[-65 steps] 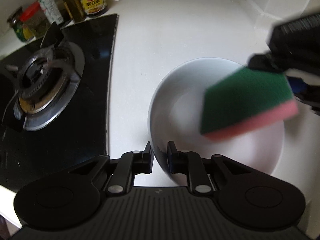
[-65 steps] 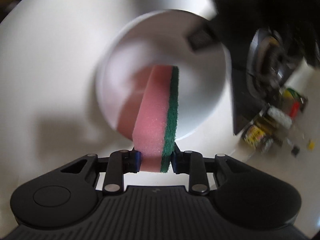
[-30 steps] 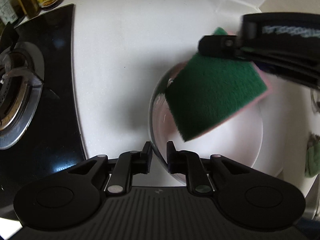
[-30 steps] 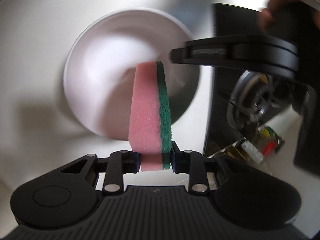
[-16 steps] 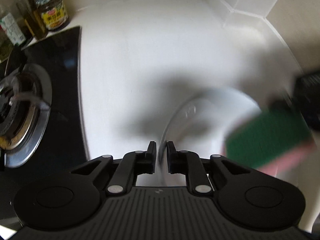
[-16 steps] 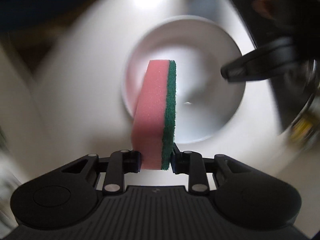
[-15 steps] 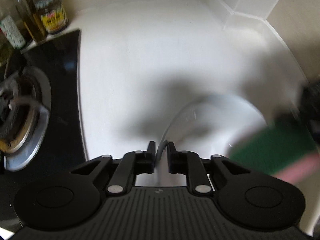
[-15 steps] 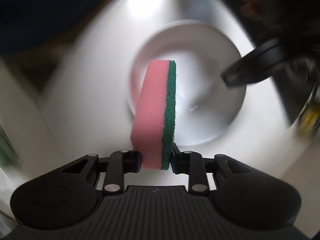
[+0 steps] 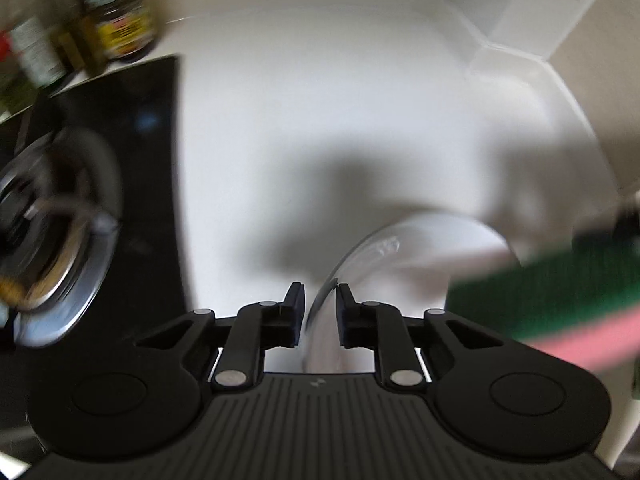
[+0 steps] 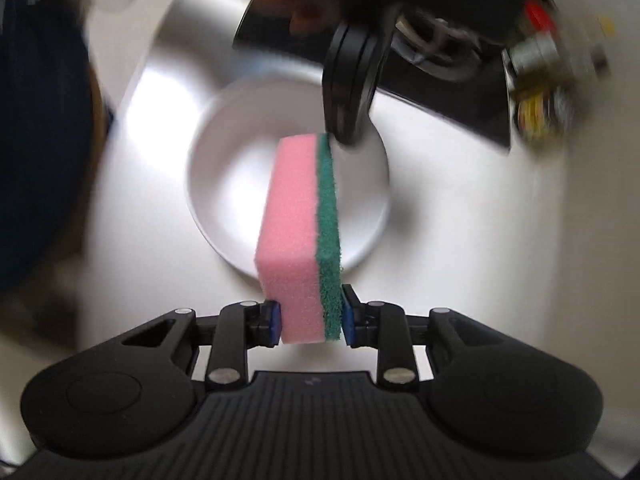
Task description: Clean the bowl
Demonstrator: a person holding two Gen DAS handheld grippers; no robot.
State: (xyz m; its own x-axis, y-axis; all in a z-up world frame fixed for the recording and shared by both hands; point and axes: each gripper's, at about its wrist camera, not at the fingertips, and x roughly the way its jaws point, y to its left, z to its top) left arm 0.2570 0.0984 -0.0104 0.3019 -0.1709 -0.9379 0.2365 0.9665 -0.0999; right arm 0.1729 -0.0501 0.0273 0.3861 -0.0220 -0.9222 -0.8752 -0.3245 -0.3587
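- While our right gripper [image 10: 311, 326] pinches the sponge [image 10: 298, 236] above the bowl [image 10: 236, 168], the sponge's long axis points down into it.
- Our left gripper [image 9: 318, 312] straddles the bowl's near rim, jaws just closing, pads not clearly pressing.
- We work on a white counter [image 9: 320, 100] beside the stove [image 9: 60, 208].

A black hob [image 9: 132, 128] with a gas burner [image 9: 52, 220] adjoins the white counter [image 9: 320, 100]; blurred, probably condiment jars [image 9: 120, 24] stand behind.

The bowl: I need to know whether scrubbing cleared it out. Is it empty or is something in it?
Empty: the right wrist view shows the white bowl bare inside, with the sponge held above.
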